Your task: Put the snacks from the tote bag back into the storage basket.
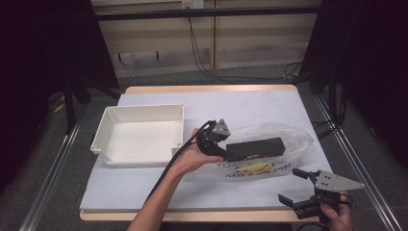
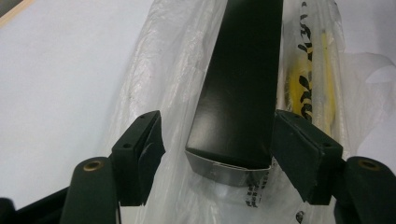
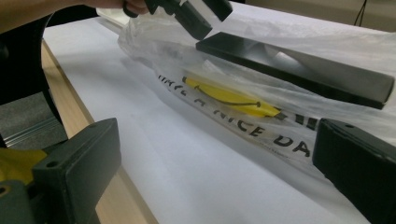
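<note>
Table with a pale cloth (image 1: 144, 183); white tray (image 1: 103, 144) sits on its left half, open side up. Right of the tray lies a clear plastic bag (image 1: 293, 137), flattened, with black lettering and a yellow smiley print along its near edge. On top of the bag rests a long black box (image 1: 255, 147), lying flat, its length running left to right, roughly mid-table. Left gripper (image 1: 222, 150) is at the box's left end, held in the left hand (image 1: 192, 156), which comes in from the near edge with the forearm angled across the cloth. In the left gripper view the jaws stand on either side of the box end: the right pad looks to be touching or just beside the box's side, the left pad clearly apart from it with crumpled bag film between. So jaws apart, not clamped; the box lies on the bag. Right gripper (image 1: 291, 185) is at the near right corner of the table, well apart from the box, near the bag's near edge, held in the right hand (image 1: 337, 214). Its jaws are spread wide with nothing between them; the right gripper view looks along the cloth at the bag's printed edge and the box beyond.
</note>
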A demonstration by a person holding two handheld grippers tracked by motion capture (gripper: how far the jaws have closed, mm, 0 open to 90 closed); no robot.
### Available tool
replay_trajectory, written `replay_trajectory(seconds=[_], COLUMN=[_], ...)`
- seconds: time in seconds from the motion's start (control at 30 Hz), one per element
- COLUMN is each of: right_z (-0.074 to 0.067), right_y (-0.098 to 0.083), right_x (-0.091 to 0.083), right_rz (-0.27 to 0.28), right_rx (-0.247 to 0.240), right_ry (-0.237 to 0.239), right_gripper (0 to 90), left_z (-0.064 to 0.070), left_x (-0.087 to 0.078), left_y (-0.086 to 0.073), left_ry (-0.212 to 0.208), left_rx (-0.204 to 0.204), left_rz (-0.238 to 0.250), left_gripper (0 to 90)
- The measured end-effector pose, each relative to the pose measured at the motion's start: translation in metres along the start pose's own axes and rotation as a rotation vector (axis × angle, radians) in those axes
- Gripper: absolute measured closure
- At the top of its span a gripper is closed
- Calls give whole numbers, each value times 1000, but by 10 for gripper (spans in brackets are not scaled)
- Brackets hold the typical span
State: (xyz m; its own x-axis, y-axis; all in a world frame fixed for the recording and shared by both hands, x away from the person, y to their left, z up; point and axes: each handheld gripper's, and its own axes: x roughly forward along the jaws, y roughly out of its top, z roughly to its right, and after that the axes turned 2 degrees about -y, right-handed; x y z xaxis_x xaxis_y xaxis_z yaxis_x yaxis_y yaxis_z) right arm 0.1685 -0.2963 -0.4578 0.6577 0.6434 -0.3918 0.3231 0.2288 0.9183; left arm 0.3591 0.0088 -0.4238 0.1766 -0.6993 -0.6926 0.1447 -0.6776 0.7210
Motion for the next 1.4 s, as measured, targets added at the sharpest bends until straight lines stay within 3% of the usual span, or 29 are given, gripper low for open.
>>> replay_trajectory(seconds=[0.07, 0.1, 0.17, 0.27, 0.4, 0.47, 0.63, 0.83, 1.0, 1.07, 1.4], right_z=[0, 1, 2, 3, 1, 0, 0, 2, 2, 1, 2], right_y=[-1, -3, -4, -6, -9, -8, -9, -9, -9, -10, -11], right_x=[1, 2, 2, 3, 10, 10, 12, 13, 13, 13, 13], right_rz=[0, 47, 70, 76, 50, 47, 35, 39, 44, 40, 31], right_rx=[-1, -14, -12, 2, -16, -17, -26, -15, -13, -19, -11], right_ry=[7, -5, -17, -4, 4, 4, 5, 8, 7, 10, 17], right_gripper=[8, 4, 2, 0, 3, 2, 3, 4, 2, 3, 2], left_z=[0, 0, 0, 1, 2, 2, 0, 1, 5, 3, 4], left_x=[1, 3, 5, 11, 18, 22, 29, 36, 45, 48, 42], left_y=[1, 2, 2, 3, 3, 3, 0, -1, -1, 0, 2], left_ry=[0, -7, -11, -6, -5, -7, -21, -59, -40, -55, -82], left_rx=[-5, 3, 1, 11, -12, 2, -4, 25, 42, 39, 66], left_rz=[4, -1, -3, -25, -35, -46, -78, -96, -114, -113, -119], left_gripper=[331, 303, 301, 280, 239, 242, 252, 318, 303, 328, 409])
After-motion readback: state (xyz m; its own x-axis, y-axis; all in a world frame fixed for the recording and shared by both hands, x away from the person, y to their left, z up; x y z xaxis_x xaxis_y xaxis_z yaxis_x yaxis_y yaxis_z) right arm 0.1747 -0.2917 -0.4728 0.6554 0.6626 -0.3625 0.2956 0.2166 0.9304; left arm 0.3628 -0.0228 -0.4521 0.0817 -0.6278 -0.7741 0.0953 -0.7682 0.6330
